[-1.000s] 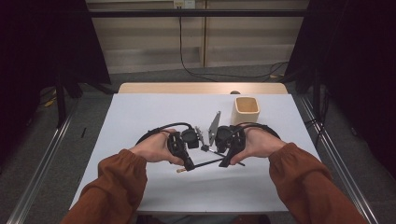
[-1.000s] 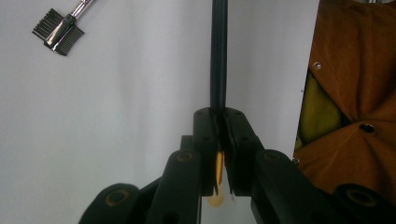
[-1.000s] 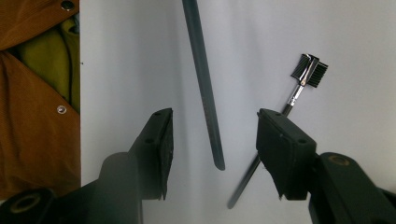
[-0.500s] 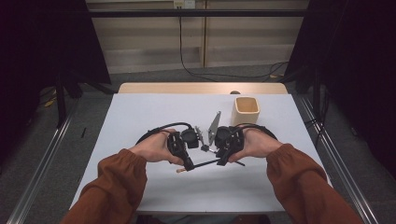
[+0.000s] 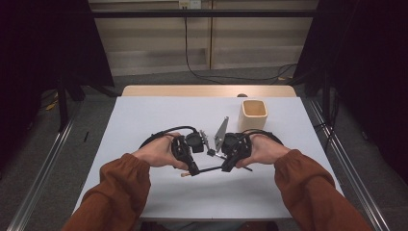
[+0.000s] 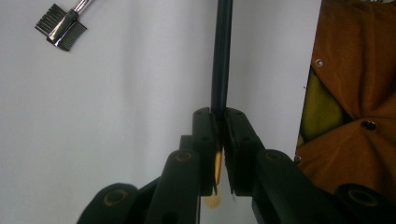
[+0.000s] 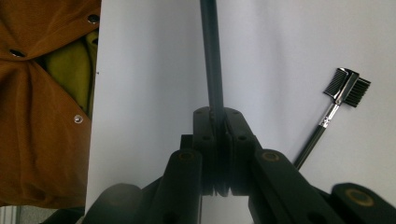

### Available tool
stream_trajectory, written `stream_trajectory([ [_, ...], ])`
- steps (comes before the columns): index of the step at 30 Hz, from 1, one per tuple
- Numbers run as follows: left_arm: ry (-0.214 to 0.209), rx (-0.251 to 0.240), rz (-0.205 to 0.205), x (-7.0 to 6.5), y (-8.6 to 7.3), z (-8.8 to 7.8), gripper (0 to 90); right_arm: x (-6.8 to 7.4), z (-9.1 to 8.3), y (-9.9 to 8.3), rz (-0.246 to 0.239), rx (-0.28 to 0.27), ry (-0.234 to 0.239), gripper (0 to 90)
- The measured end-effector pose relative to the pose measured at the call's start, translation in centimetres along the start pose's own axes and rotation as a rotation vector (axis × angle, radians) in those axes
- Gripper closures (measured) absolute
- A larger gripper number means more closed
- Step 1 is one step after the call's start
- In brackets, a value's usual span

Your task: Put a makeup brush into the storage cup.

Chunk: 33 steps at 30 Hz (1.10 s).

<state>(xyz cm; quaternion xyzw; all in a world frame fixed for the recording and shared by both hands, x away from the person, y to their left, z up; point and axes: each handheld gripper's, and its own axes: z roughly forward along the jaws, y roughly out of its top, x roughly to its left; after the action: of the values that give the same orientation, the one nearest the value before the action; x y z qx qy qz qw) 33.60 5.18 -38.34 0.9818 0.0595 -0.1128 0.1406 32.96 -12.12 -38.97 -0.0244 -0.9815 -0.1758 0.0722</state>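
- the right gripper (image 5: 230, 161) has just been closing its fingers, and they are now clenched on one end of the thin black stick (image 5: 211, 169), which runs between them in the right gripper view (image 7: 212, 70).
- the left gripper (image 5: 188, 161) has its fingers clenched on the other end, where a tan tip (image 6: 217, 163) shows between the pads.
- so the black stick is now gripped at both ends, bridging the two grippers low over the near middle of the white surface (image 5: 144, 115); my guess is it may be a slim brush or pencil ready to be pulled apart, uncapped or handed over.
- a small comb-and-brush tool (image 7: 346, 86) lies on the surface just beside the right gripper, untouched; it also appears in the left gripper view (image 6: 61, 30).
- a beige cup (image 5: 253, 114) stands farther back, to the right, well apart from the grippers.
- hard to make out: the small grey items (image 5: 221, 132) lying behind the grippers, and the stick's far end, which is cut off at the top of both gripper views.
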Motion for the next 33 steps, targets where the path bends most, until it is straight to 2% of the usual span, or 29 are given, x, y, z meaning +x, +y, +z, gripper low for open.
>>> stream_trajectory([
  [7,-0.009,-0.028,0.006,0.1,-0.1,0.0,81.6,0.1,-0.2,-0.3,-0.005,-0.02,0.003,85.7],
  [12,0.001,-0.048,0.031,0.1,-0.1,0.1,73.0,0.1,-0.4,-0.3,0.001,-0.026,0.008,85.7],
  [14,0.031,-0.074,0.025,0.2,-0.1,0.0,66.3,0.1,-0.3,-0.3,-0.007,-0.025,0.011,85.7],
  [17,0.044,-0.113,-0.002,0.2,-0.3,-0.2,58.5,0.1,-0.4,-0.4,0.022,-0.019,0.007,85.7],
  [18,0.052,-0.112,0.007,0.3,-0.4,-0.3,53.0,0.0,-0.5,-0.5,0.029,-0.029,0.009,85.7],
  [20,0.068,-0.14,-0.006,0.4,-0.7,-0.3,48.9,-0.1,-0.6,-0.7,0.04,-0.031,0.007,85.7],
  [22,0.091,-0.156,-0.031,0.6,-0.8,-0.4,35.4,-0.3,-0.7,-0.9,0.046,-0.041,0.007,85.7],
  [23,0.099,-0.163,-0.021,0.8,-0.9,-0.6,30.2,-0.3,-0.8,-0.9,0.052,-0.04,0.002,85.7],
  [25,0.105,-0.178,-0.025,0.8,-1.0,-0.6,26.7,-0.3,-0.8,-0.9,0.048,-0.04,0.003,85.7],
  [27,0.11,-0.182,-0.04,0.8,-1.1,-0.6,18.5,-0.3,-0.8,-0.9,0.048,-0.039,0.001,85.7],
  [29,0.113,-0.191,-0.035,0.8,-1.2,-0.6,16.7,-0.4,-0.9,-1.0,0.053,-0.039,-0.005,85.7],
  [31,0.122,-0.196,-0.05,0.9,-1.4,-0.6,9.4,-0.3,-1.0,-1.1,0.062,-0.04,-0.002,85.7],
  [33,0.124,-0.209,-0.054,1.0,-1.6,-0.5,7.5,-0.3,-1.0,-1.1,0.062,-0.039,-0.006,85.6],
])
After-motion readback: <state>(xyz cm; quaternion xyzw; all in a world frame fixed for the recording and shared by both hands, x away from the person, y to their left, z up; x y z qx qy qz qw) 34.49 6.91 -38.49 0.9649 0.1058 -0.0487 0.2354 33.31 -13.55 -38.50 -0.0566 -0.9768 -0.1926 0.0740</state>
